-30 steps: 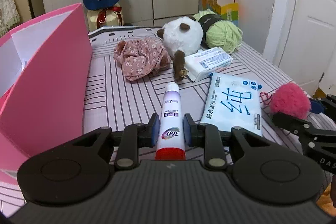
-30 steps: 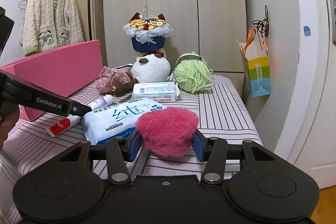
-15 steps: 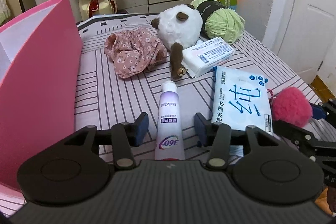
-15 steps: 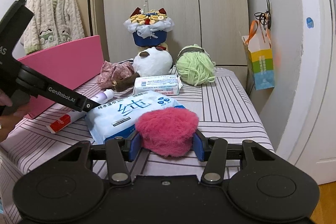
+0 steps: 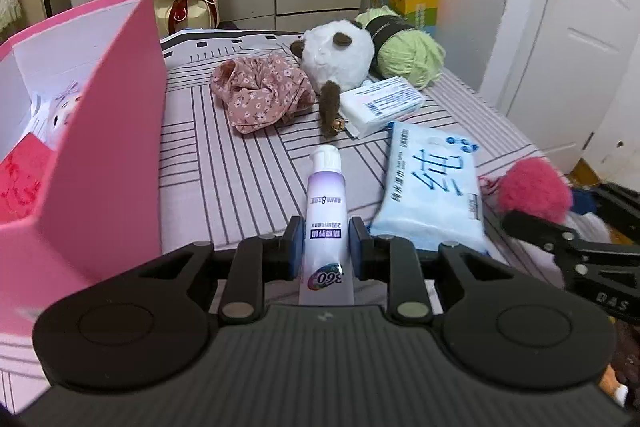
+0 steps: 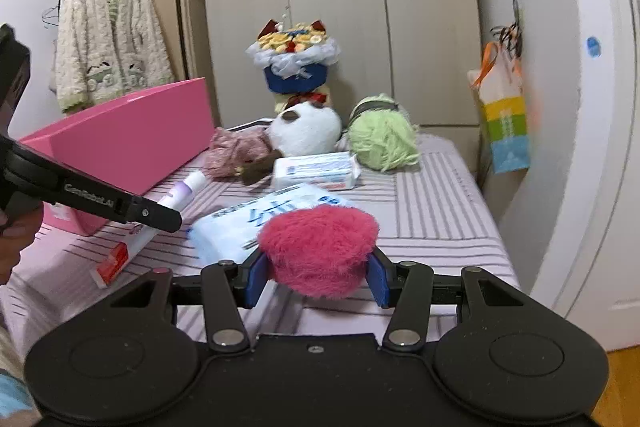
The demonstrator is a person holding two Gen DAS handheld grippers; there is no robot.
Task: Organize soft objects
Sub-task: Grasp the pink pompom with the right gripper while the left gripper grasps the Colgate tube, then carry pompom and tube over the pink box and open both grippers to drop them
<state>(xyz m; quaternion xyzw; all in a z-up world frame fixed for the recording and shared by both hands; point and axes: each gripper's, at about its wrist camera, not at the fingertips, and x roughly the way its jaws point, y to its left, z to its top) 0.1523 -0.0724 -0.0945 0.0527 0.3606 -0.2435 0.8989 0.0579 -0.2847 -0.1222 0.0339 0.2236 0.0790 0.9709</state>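
Left wrist view. Left tool (image 5: 324,247): pads closed against a tube (image 5: 325,211) lying on the striped counter (image 5: 240,163), gripped mid-body, probably to lift it toward the pink box (image 5: 100,131) just beside. The box is open and already holds soft items. Scrunchie (image 5: 264,95), plush panda (image 5: 336,57), yarn ball (image 5: 412,51), tissue pack (image 5: 380,105) and wipes pack (image 5: 432,187) wait on the counter.

Right wrist view. Right tool (image 6: 316,273): pads pressed into a pink pompom (image 6: 318,247), held above the counter's near edge, likely awaiting its turn at the box (image 6: 132,135).
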